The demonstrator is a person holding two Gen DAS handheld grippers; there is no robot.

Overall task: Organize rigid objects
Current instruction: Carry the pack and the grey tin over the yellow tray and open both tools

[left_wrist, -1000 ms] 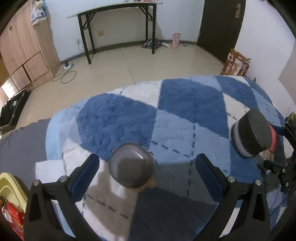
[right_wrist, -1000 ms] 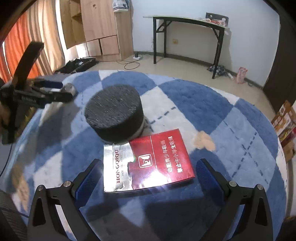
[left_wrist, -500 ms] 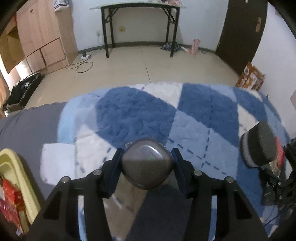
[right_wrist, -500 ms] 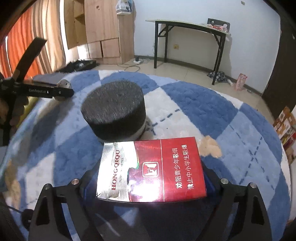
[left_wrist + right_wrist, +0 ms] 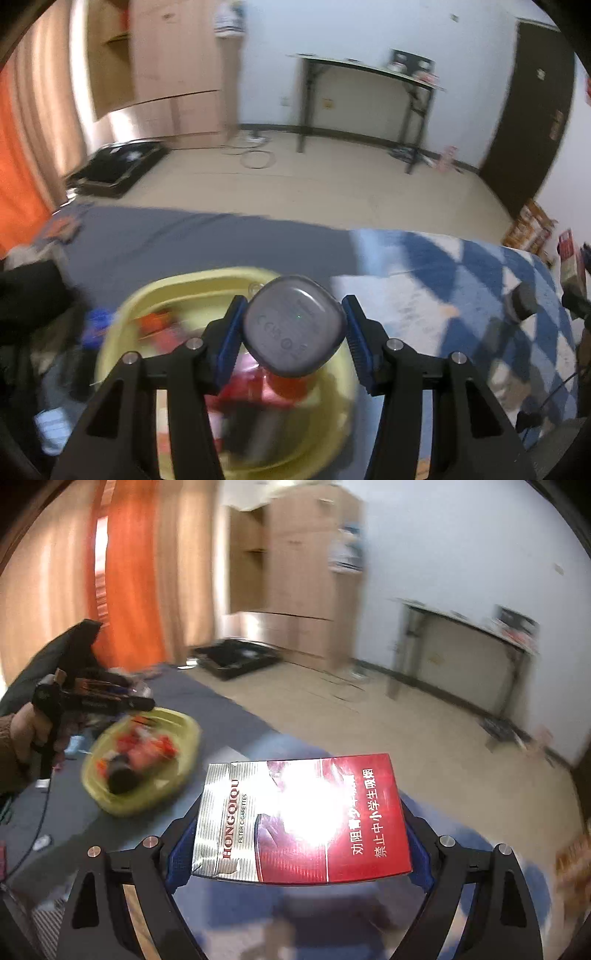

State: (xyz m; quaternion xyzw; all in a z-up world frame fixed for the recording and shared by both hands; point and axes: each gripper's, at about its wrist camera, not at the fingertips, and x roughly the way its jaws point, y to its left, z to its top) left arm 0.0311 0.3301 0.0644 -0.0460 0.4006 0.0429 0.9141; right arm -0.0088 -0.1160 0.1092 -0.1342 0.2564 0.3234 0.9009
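Left wrist view: yellow basin of blurred red items; left gripper clamps a grey case. Right gripper clamps a cigarette pack over the blue checked blanket.

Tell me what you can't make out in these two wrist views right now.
- Contents of the yellow basin: motion-blurred in both views, only red and dark shapes.
- Gray rounded device in the left gripper: markings too small; its back is hidden.
- Cigarette pack in the right gripper: glare washes out its middle; it hides the blanket beneath.
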